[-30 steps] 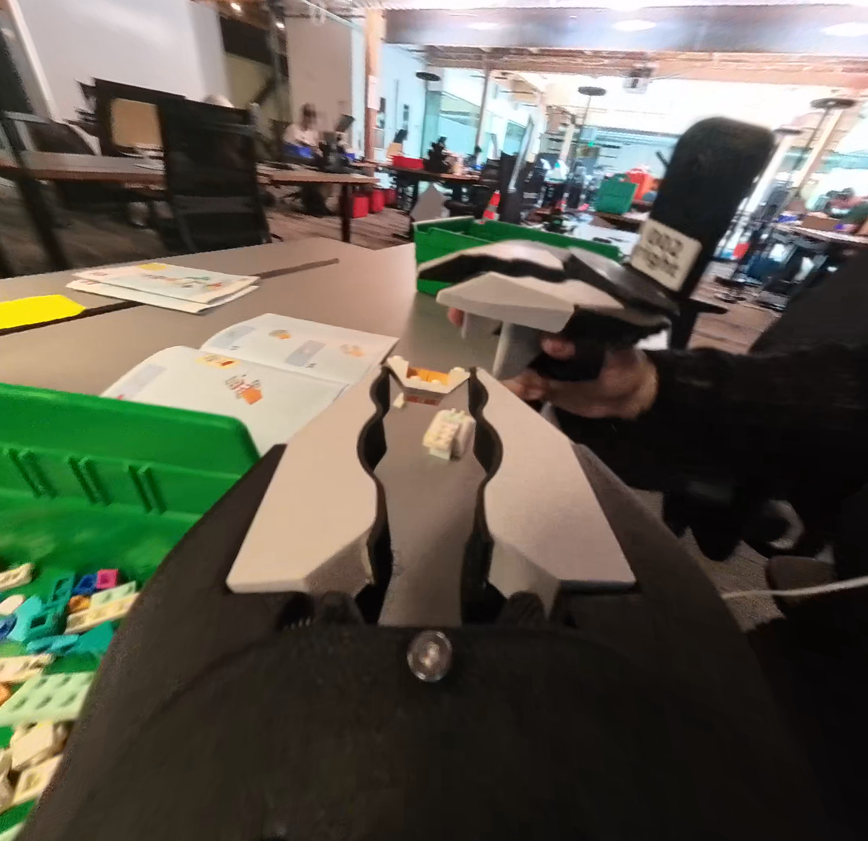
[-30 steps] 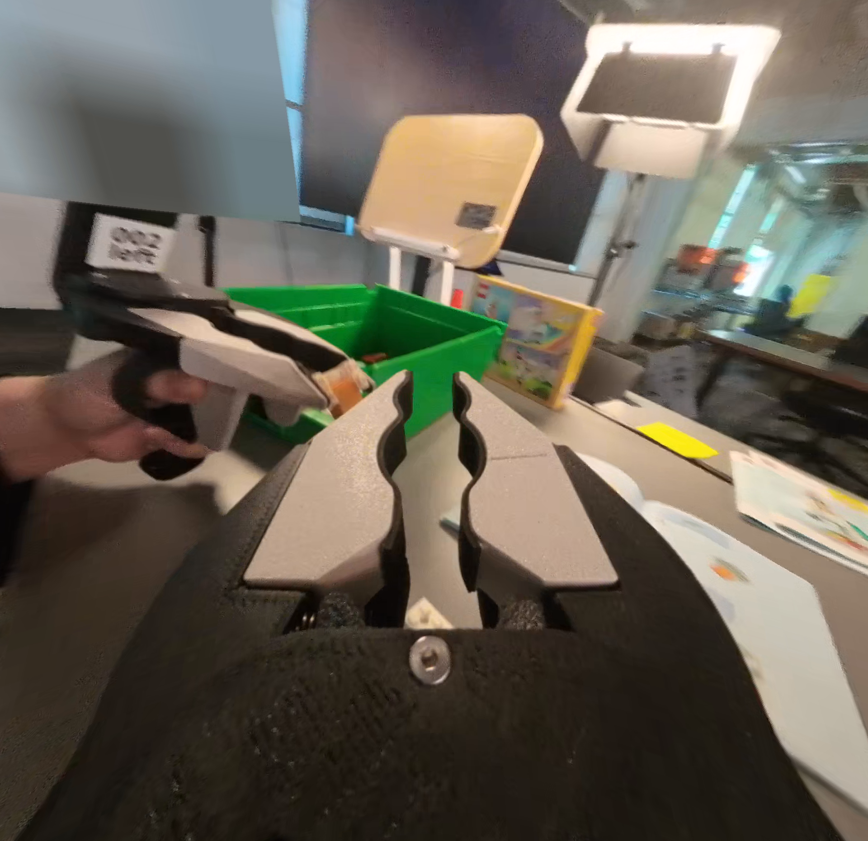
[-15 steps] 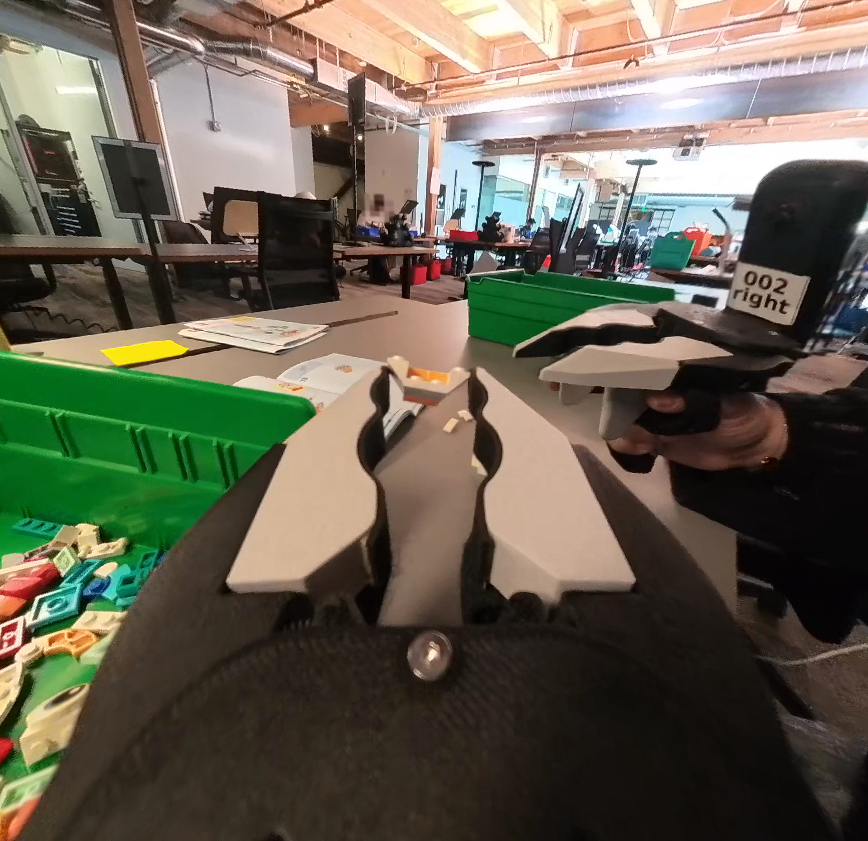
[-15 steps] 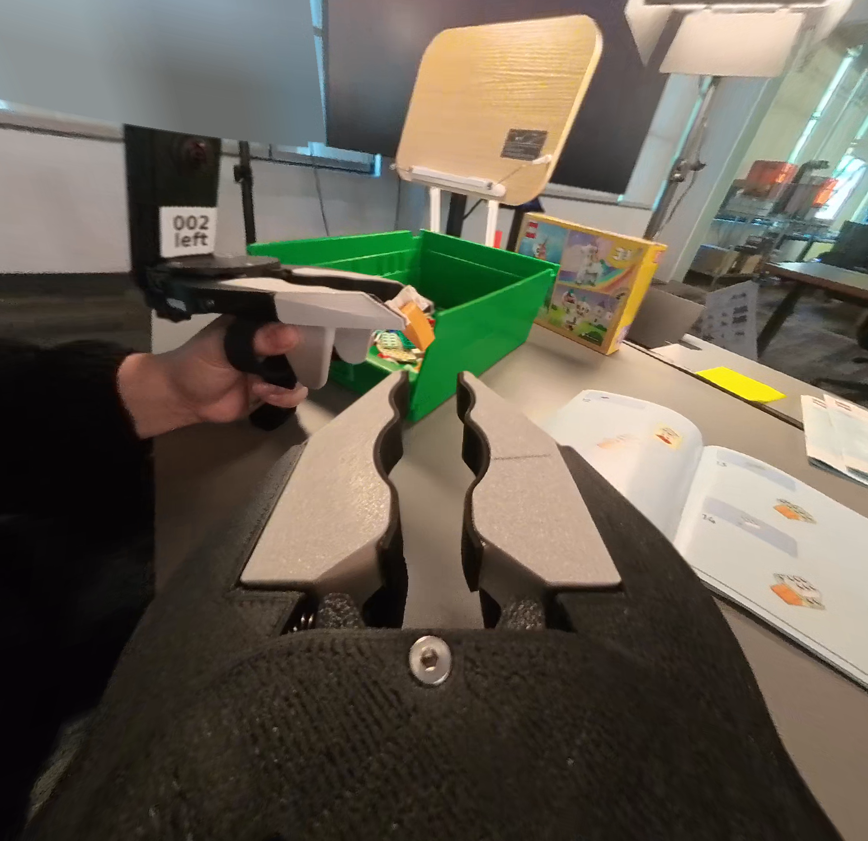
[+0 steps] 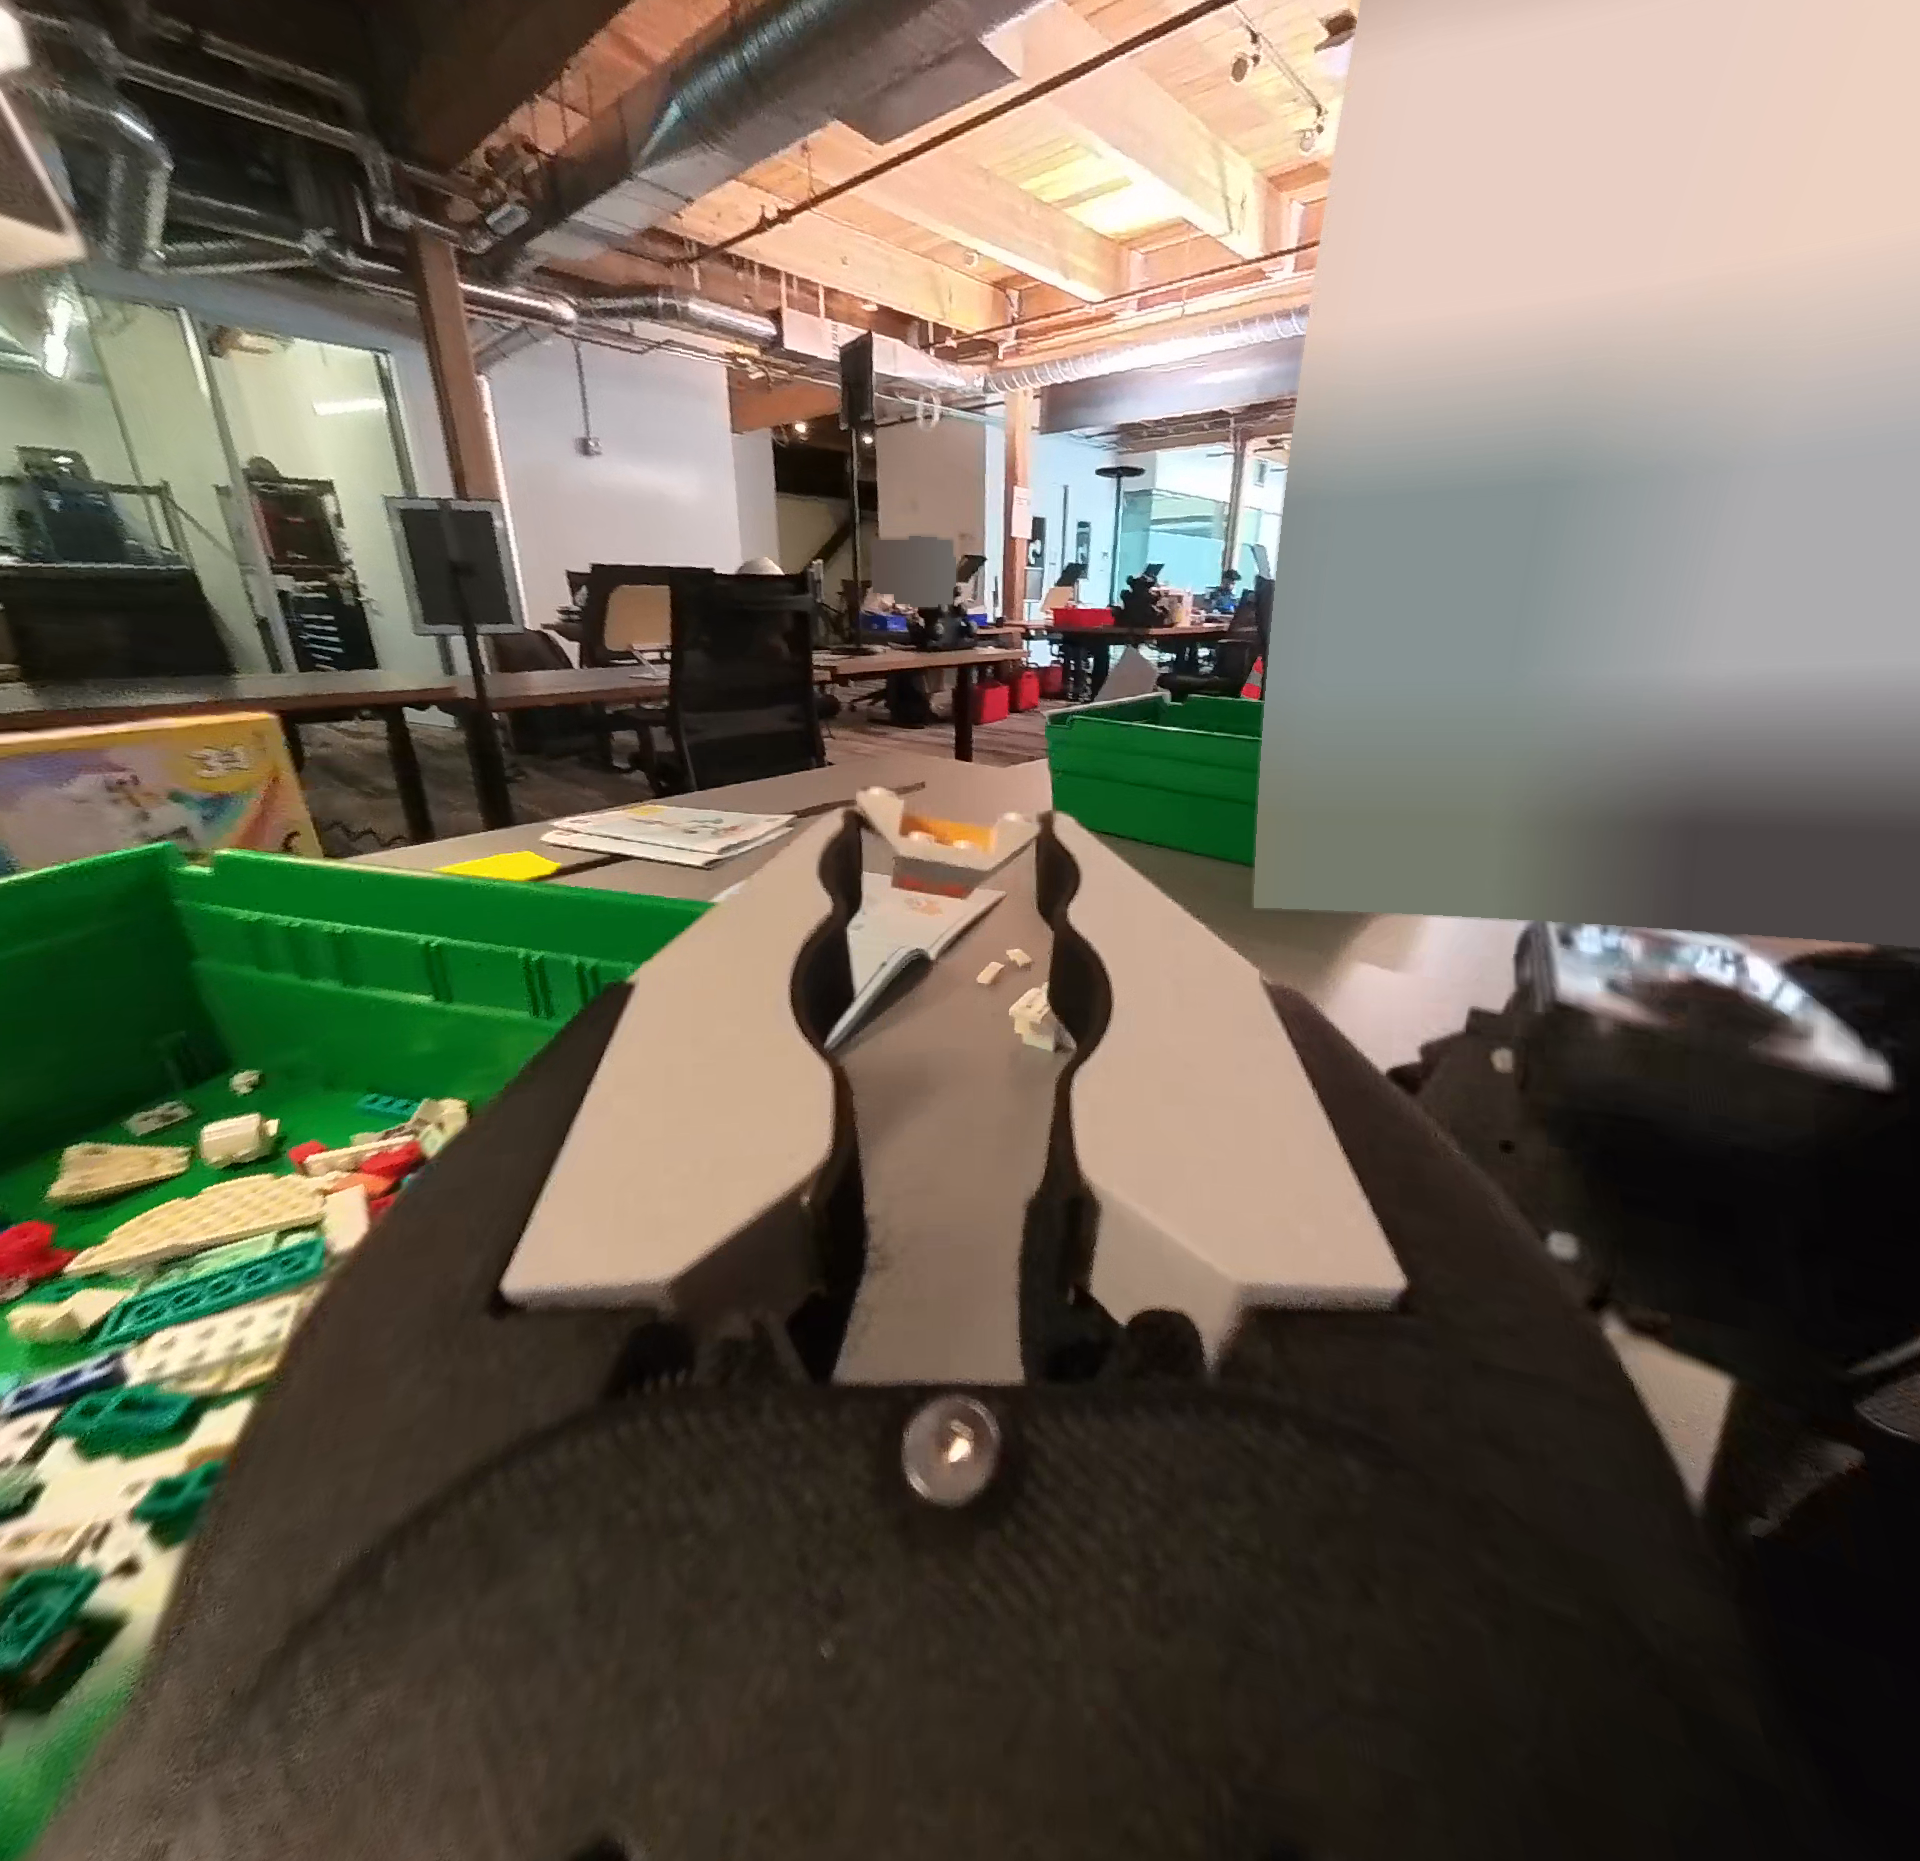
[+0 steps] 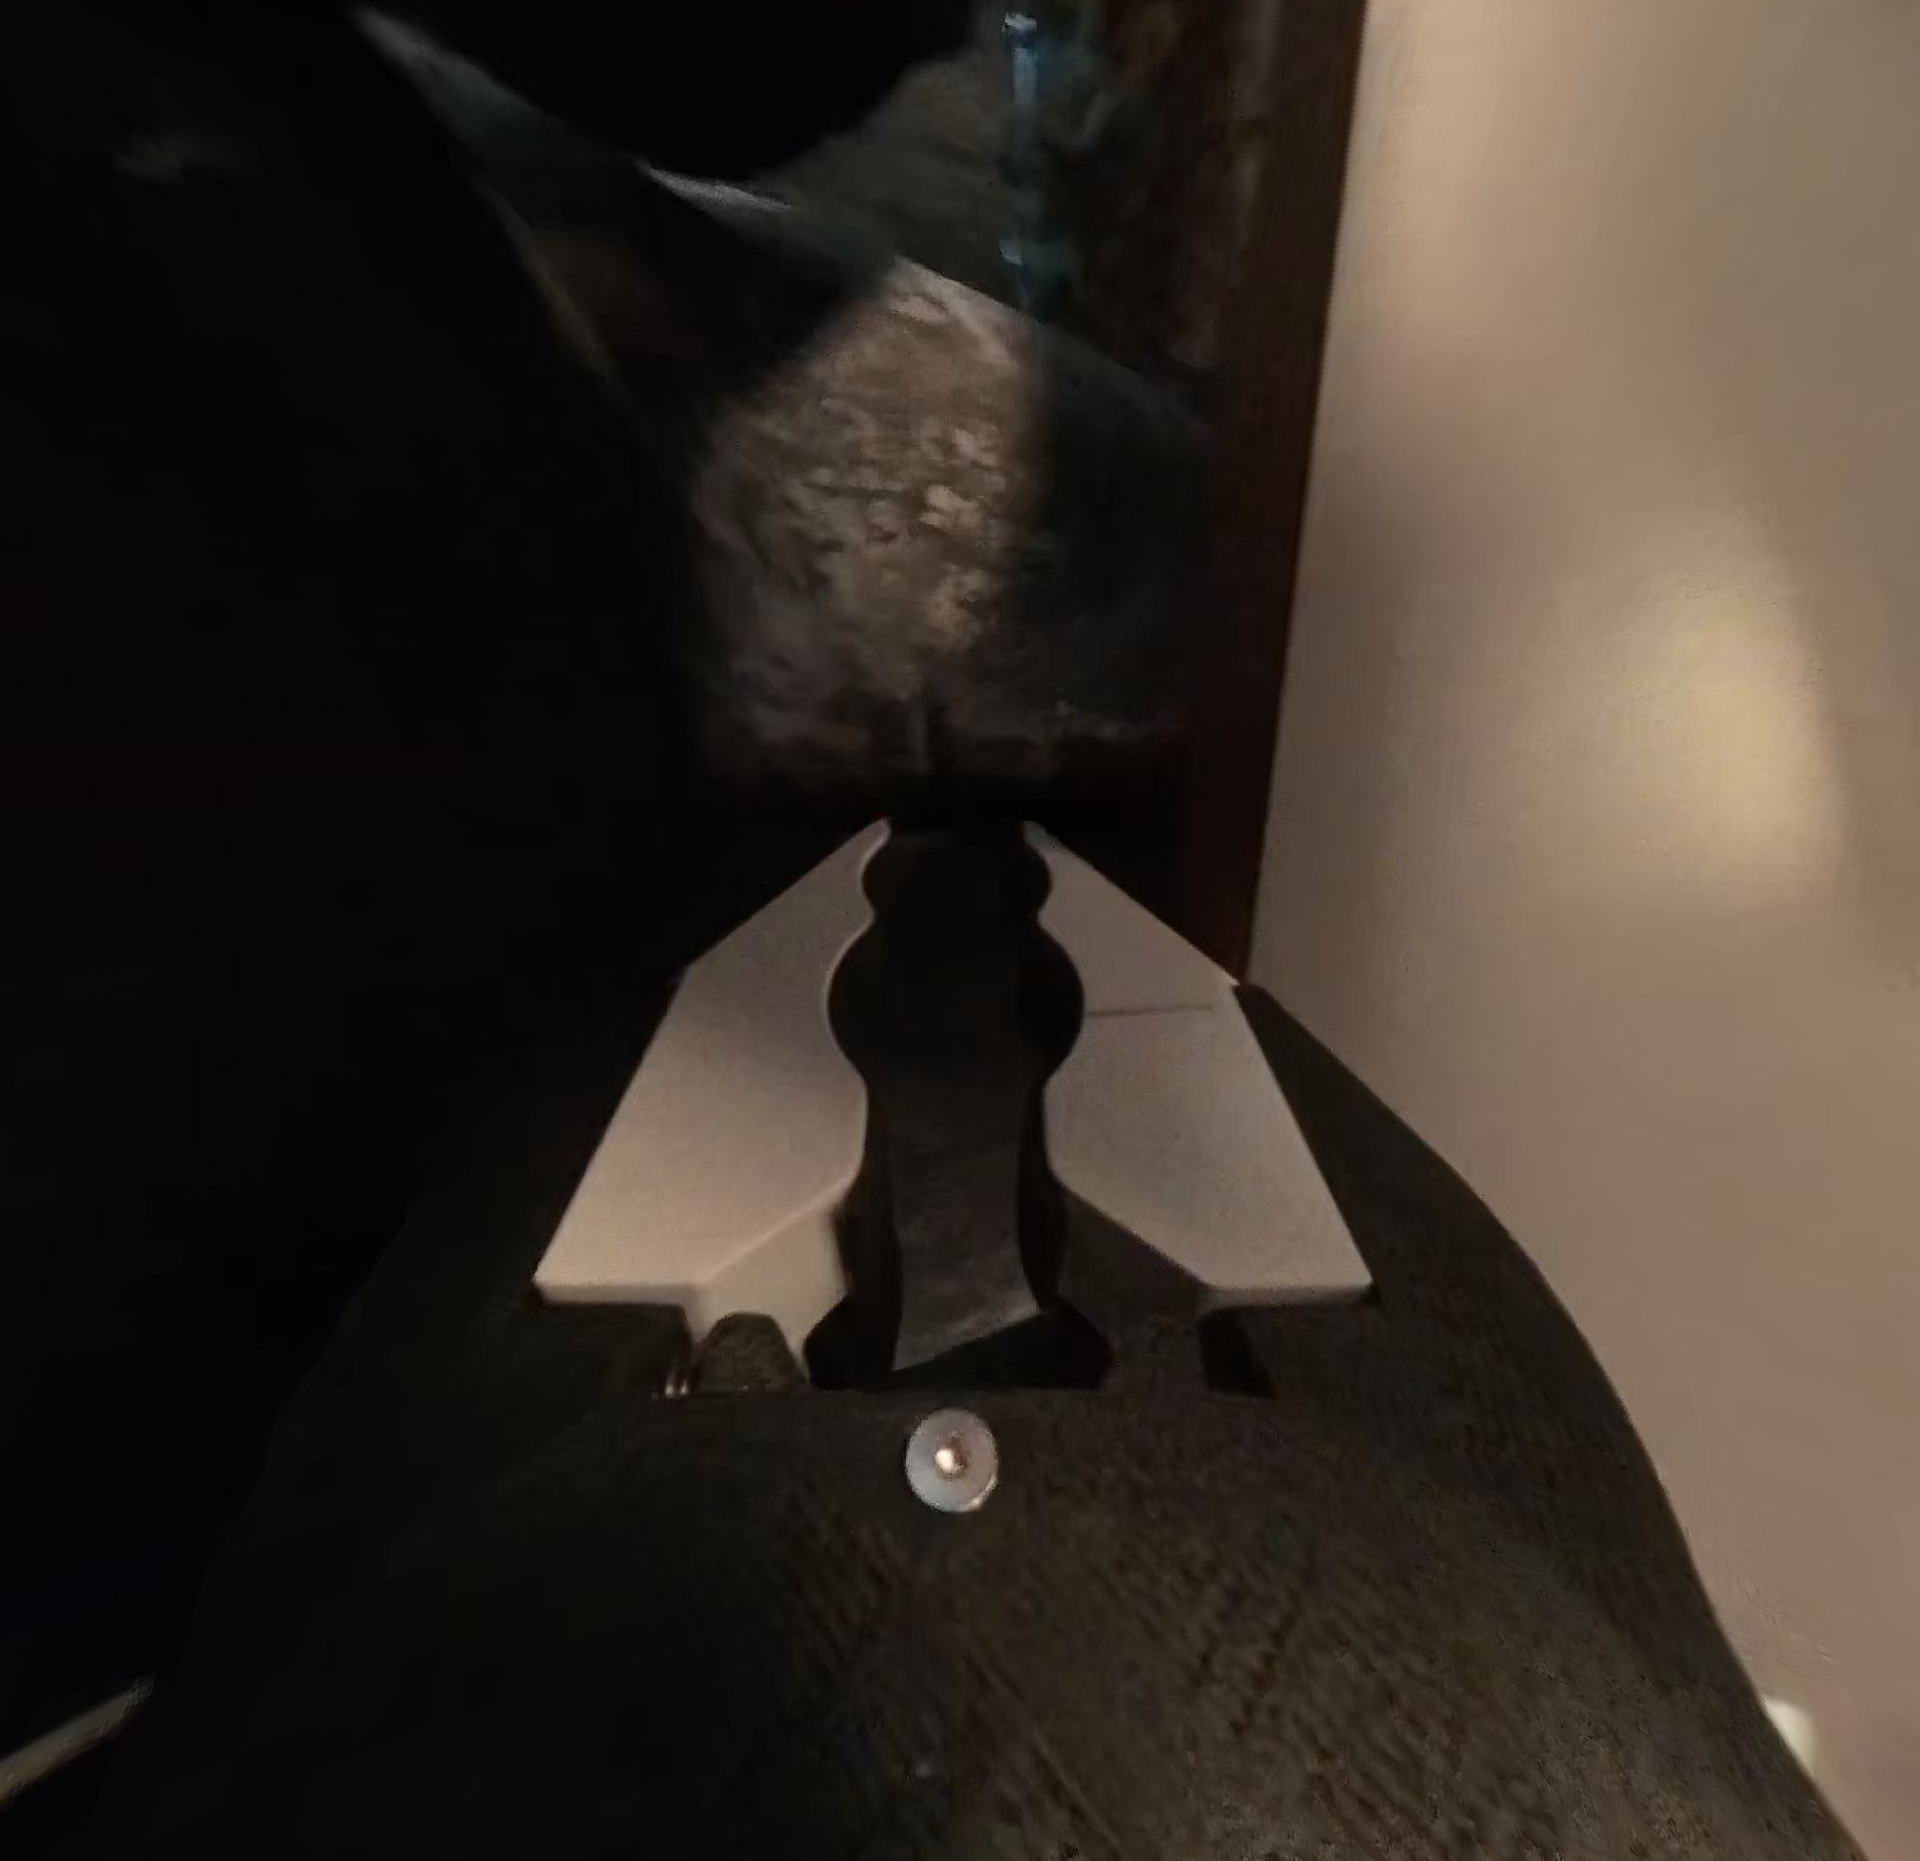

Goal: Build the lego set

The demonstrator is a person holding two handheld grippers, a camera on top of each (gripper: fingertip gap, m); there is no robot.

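Two grippers: left gripper clamps a small lego assembly; right gripper slightly parted, empty.

No readable writing; print on yellow box and open booklet too blurred to read

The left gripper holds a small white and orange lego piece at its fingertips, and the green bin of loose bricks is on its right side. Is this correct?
Not quite. In the left wrist view the left gripper does hold the white and orange lego piece, but the green bin of loose bricks is on its left side.
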